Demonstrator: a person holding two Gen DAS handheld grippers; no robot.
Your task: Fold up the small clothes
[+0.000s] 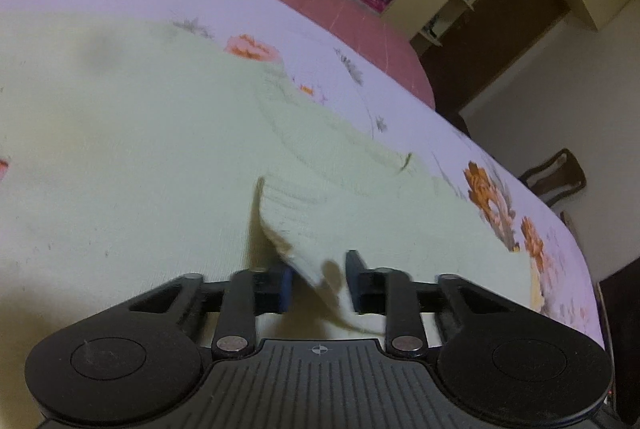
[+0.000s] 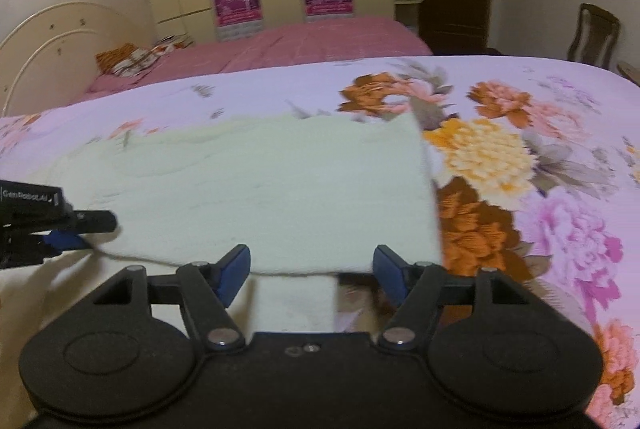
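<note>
Your left gripper (image 1: 319, 271) has its jaws close together, with a stood-up flap of the pale green cloth (image 1: 140, 149) in the gap. One pad touches the flap, but the other pad shows a thin dark gap beside it, so it does not look squeezed tight yet. Your right gripper (image 2: 312, 265) has its jaws spread wide, and the near edge of the cloth runs across just in front of them with nothing pinched. The cloth lies mostly flat on the flowery bed cover (image 2: 540, 101), with its far edge near the middle of the bed and its right edge straight beside the big yellow flower (image 2: 480, 149). Both grippers sit along the same near edge, one at each end (the left one shows at the far left of the right camera's view), and I think that is so you can lift both ends together and keep the fold straight. Both tools point down at a slant, which lets a lower finger slide under the thin edge. The fold does not look done yet. Next, I think you need a firm pinch on each side, because a loose flap could slip out and wrinkle.
</note>
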